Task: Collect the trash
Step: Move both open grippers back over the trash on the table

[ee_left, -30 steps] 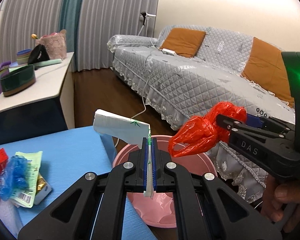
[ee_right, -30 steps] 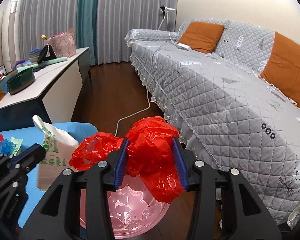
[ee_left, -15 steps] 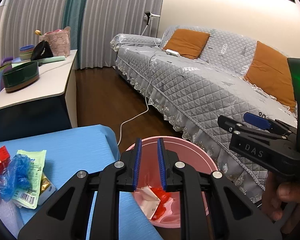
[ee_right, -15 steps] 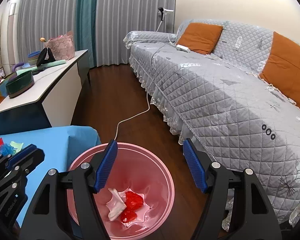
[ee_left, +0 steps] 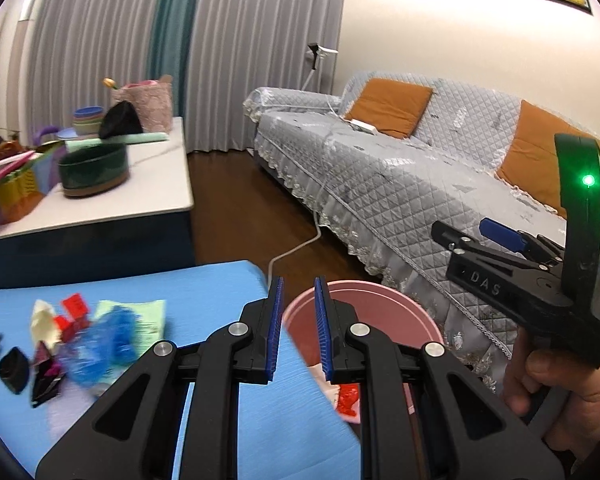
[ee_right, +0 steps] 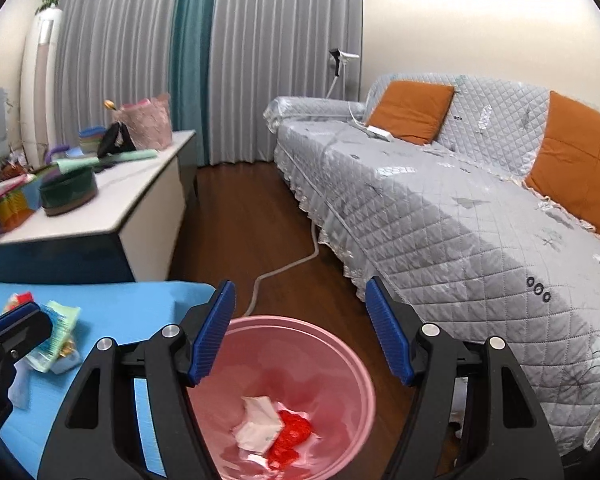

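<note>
A pink bin point(ee_right: 340, 364) stands on the floor beside the blue table point(ee_left: 204, 292); it also shows in the left wrist view point(ee_left: 380, 300). In it lie a white paper wrapper point(ee_right: 258, 424) and a red plastic bag point(ee_right: 290, 436). My right gripper point(ee_right: 300, 334) is open and empty above the bin. My left gripper point(ee_left: 297, 330) is open and empty over the table's right edge. Several pieces of trash lie on the table at the left, among them a blue plastic bag point(ee_left: 100, 340) and a green wrapper point(ee_left: 148, 312).
A grey quilted sofa point(ee_right: 460, 208) with orange cushions runs along the right. A white cable point(ee_right: 292, 264) lies on the wood floor. A white-topped cabinet point(ee_left: 100, 208) with bowls and baskets stands behind the table. The right gripper's body point(ee_left: 520, 284) shows at right in the left wrist view.
One second ago my left gripper held the white wrapper and my right the red bag; both opened and the items fell into the bin. My left gripper has since swung left over the table.
</note>
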The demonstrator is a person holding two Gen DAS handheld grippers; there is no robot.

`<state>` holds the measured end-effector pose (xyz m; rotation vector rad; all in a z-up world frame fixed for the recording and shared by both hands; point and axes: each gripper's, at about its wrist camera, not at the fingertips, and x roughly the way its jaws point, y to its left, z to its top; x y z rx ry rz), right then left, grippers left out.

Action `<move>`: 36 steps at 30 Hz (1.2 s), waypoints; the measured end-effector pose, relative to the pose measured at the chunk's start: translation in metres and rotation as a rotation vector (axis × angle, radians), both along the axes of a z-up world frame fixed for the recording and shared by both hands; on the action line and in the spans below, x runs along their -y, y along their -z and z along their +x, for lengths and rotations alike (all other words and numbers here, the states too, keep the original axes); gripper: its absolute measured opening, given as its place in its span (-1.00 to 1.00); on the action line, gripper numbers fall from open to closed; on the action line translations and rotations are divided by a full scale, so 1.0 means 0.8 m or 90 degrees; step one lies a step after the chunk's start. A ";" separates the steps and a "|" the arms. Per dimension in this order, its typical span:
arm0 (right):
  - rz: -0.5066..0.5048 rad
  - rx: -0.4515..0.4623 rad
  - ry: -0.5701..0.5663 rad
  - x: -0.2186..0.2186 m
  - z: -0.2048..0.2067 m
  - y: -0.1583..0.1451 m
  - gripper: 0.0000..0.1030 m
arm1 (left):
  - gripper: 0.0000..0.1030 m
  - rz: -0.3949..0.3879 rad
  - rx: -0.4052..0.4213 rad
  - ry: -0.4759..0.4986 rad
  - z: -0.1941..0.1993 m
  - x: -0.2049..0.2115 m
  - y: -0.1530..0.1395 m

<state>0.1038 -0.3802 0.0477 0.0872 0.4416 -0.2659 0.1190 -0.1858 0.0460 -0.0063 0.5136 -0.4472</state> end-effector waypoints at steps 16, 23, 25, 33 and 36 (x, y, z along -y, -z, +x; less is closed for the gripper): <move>0.031 0.049 -0.099 -0.092 -0.020 -0.039 0.03 | -0.69 0.017 0.022 -0.102 -0.049 -0.154 -0.023; 0.098 0.038 -0.155 -0.128 -0.015 -0.040 -0.34 | -0.69 0.029 0.011 -0.154 -0.041 -0.226 -0.030; 0.123 0.028 -0.167 -0.140 -0.010 -0.033 -0.38 | -0.69 0.025 0.010 -0.175 -0.038 -0.242 -0.027; 0.114 0.002 -0.234 -0.200 0.005 -0.006 -0.38 | -0.69 0.011 -0.028 -0.268 -0.028 -0.301 0.023; 0.102 -0.004 -0.254 -0.219 0.012 0.001 -0.38 | -0.69 0.011 -0.042 -0.292 -0.018 -0.317 0.038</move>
